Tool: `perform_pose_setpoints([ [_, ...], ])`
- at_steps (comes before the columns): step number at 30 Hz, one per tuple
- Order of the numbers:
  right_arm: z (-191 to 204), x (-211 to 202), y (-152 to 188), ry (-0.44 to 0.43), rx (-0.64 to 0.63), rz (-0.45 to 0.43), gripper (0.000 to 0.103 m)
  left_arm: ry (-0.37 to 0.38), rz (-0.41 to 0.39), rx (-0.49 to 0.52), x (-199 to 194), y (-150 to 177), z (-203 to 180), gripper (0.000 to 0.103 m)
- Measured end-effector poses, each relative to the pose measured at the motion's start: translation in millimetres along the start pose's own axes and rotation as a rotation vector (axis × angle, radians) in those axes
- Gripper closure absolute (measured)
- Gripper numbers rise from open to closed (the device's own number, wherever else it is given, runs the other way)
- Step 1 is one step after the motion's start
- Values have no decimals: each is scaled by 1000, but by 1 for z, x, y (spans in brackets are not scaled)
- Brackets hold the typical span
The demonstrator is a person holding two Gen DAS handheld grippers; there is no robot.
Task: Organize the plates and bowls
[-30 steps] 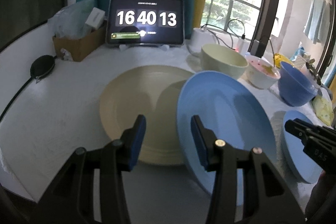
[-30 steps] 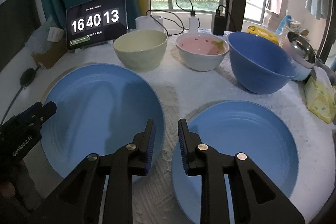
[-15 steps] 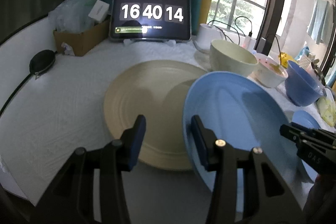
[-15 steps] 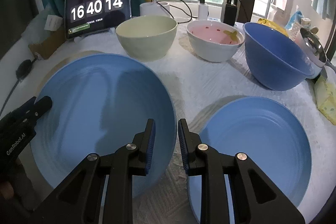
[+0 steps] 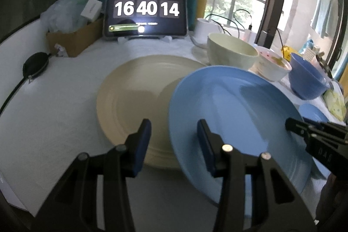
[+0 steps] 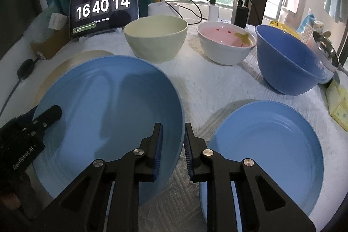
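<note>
A large blue plate hangs tilted over a cream plate on the white tablecloth. My right gripper is shut on its right rim, one pad inside the dish and one outside, and its jaws are closing. My left gripper straddles the plate's left rim. Its right finger lies over the plate and its left finger stands clear of the edge with a gap showing. Those jaws are closing too. A smaller blue plate lies flat to the right.
Three bowls stand in a row behind the plates: pale green, white with a pink inside, and dark blue. A tablet clock and a cardboard box stand at the back left. Cables and chargers run along the window sill.
The large blue plate has shifted left over the cream plate, so its rim now sits midway between the left jaws. The right jaws have narrowed on the rim.
</note>
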State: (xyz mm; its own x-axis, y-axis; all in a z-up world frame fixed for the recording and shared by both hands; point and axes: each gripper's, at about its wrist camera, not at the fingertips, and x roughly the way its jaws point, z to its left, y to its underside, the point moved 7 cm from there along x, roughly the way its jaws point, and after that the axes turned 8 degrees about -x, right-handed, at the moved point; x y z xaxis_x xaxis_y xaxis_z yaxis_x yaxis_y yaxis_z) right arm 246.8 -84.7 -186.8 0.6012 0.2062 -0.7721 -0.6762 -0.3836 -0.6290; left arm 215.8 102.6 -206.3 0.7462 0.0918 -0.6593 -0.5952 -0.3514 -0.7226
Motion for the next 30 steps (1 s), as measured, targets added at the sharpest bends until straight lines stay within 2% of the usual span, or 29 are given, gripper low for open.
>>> perform_pose_setpoints([
  [3,2,-4,0,-9,-5,-9,84,23,8,17,-2,2,-7,63],
  [8,1,-9,1,-13,1,-20,86,25,18,22,-6,5,-10,64],
  [30,-25,-43,7,-23,62,-92,87,39,-1,68,-36,6,-43,64],
])
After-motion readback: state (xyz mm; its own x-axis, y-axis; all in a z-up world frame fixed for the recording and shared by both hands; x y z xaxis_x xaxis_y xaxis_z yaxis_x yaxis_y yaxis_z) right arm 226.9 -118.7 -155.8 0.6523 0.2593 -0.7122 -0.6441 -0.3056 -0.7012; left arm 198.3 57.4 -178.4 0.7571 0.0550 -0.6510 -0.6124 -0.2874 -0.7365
